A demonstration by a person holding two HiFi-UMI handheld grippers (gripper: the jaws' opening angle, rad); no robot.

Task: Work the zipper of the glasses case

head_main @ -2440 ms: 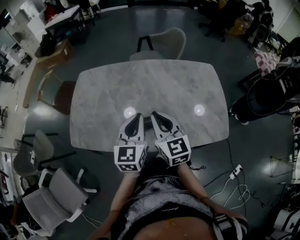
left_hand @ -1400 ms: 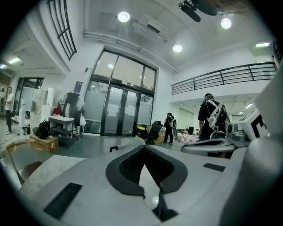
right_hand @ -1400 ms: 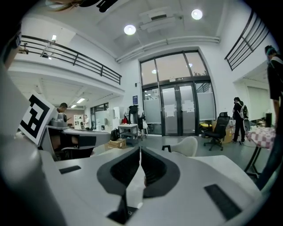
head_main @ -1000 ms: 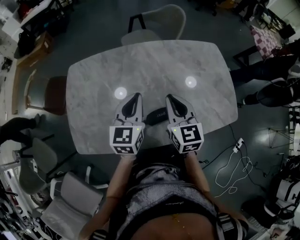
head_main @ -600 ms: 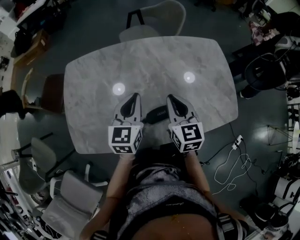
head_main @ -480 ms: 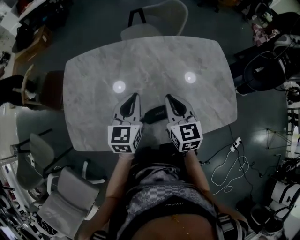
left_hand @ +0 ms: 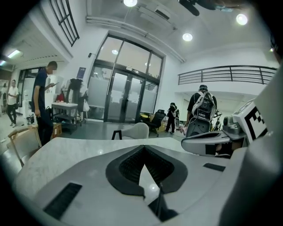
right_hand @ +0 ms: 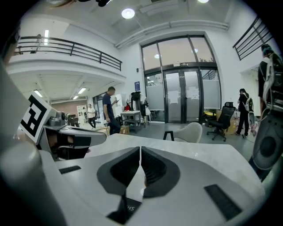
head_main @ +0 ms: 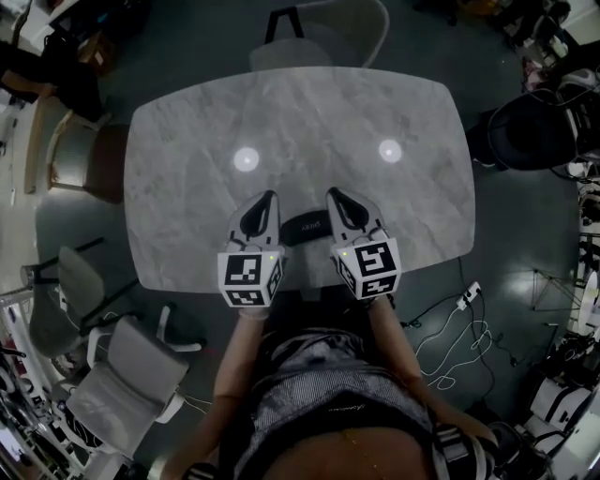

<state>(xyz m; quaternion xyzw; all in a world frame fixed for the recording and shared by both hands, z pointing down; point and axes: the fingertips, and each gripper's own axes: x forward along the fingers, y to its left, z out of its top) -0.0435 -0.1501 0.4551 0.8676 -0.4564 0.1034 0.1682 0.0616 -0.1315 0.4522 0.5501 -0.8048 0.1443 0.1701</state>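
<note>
Table (head_main: 300, 112) with glasses case (head_main: 305, 228); doors (left_hand: 119, 92): gripper views only

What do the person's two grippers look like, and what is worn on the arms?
Both the left gripper and the right gripper have pale grey, tapering shells with black ribbed pads. Each carries a white cube printed with black square markers. The forearms have no sleeves; the top is finely striped.

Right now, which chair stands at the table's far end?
The pale shell chair, beyond the far edge of the table; the wooden-framed chair stands at its left side.
</note>
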